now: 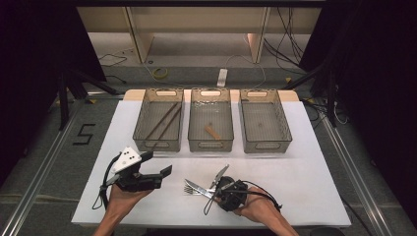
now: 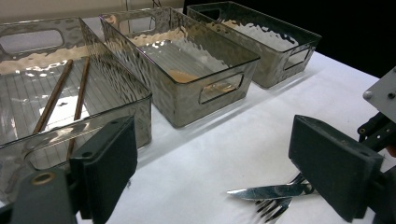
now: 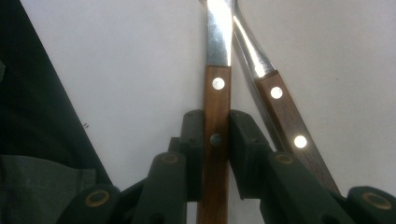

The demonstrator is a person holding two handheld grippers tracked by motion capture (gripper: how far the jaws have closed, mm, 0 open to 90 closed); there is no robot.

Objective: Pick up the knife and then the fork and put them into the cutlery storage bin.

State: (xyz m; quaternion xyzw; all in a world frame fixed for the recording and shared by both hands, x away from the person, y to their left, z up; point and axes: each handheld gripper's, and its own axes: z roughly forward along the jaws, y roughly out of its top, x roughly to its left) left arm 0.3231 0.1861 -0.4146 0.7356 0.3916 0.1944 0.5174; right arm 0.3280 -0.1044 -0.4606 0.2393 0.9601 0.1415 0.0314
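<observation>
Your table (image 1: 305, 196) carries three clear bins in a row along its far side. The left bin (image 1: 158, 119) already holds a pair of chopsticks (image 1: 164, 120), the middle bin (image 1: 210, 118) holds one small wooden piece (image 1: 212, 132) (too small to name), and the right bin (image 1: 264, 120) looks empty, so the sorting seems partly done.

What is left lies at the near edge by your right hand: a knife (image 3: 217, 93), a second wooden-handled utensil (image 3: 280, 116) crossing just beside it, and a fork (image 1: 193, 189).

Your left gripper (image 1: 153, 166) hangs released over the cloth in front of the left bin, jaws wide apart with nothing between them.

Your right gripper (image 3: 215, 154) is clenched on the knife's wooden handle, pads pressing both sides. The knife has not yet left the table, so carrying it to a bin, and the other two pieces after it, remains to be done.
</observation>
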